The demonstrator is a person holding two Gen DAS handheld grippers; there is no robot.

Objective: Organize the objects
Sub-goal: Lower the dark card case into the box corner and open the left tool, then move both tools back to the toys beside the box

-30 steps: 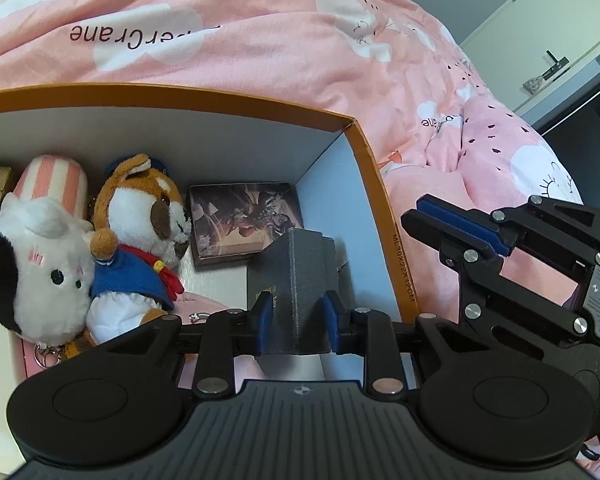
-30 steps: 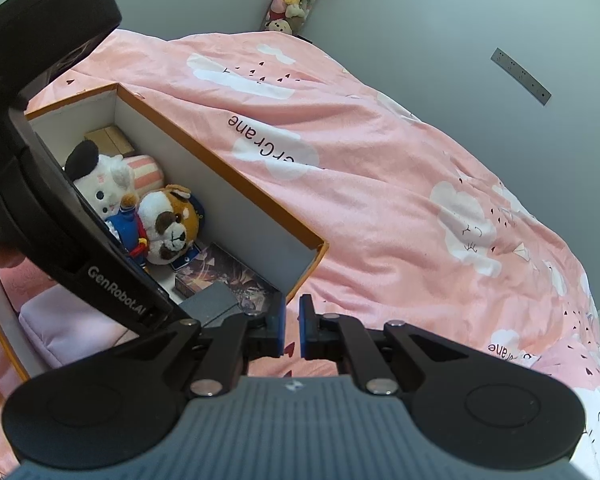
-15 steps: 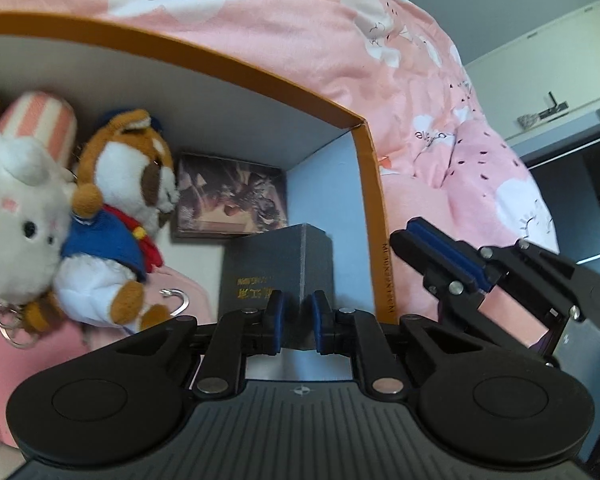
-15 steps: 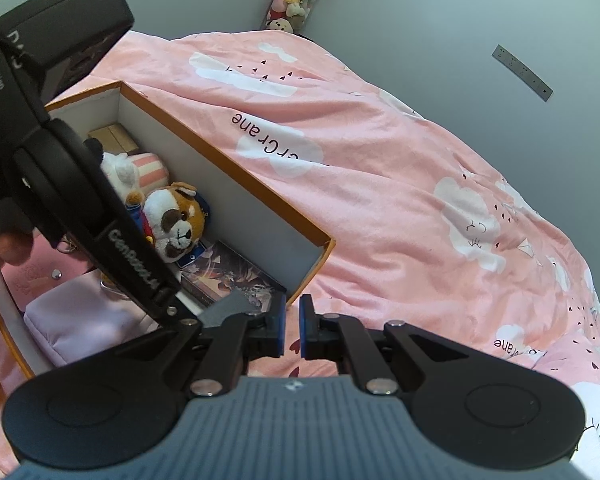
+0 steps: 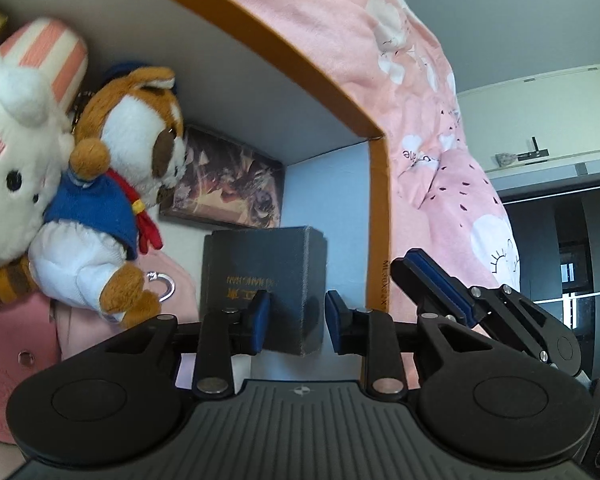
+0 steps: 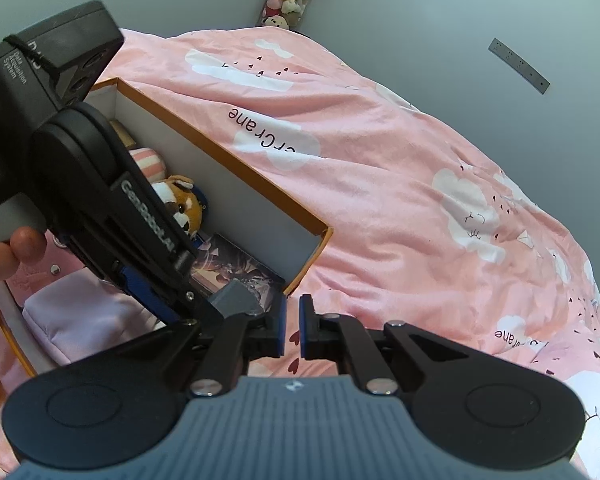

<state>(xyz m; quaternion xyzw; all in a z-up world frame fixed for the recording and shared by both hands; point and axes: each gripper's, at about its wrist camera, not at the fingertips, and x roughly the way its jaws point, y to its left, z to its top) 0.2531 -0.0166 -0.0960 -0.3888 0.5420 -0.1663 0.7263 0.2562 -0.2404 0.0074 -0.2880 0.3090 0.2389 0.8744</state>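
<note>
The left tongs (image 5: 296,322) have just been opening; the dark grey box (image 5: 262,280) is between the spread pads but no longer pinched. It now stands in the corner of the orange storage box (image 5: 376,208) on the bed, so it seems placed. Only the right view shows the holding hand (image 6: 8,254); the right tongs (image 6: 291,326) are pressed together, empty.

The left wrist view looks close into the box's (image 5: 374,184) far right corner; the right wrist view looks down from just outside, sharing that corner and the bedspread (image 6: 380,184).
</note>
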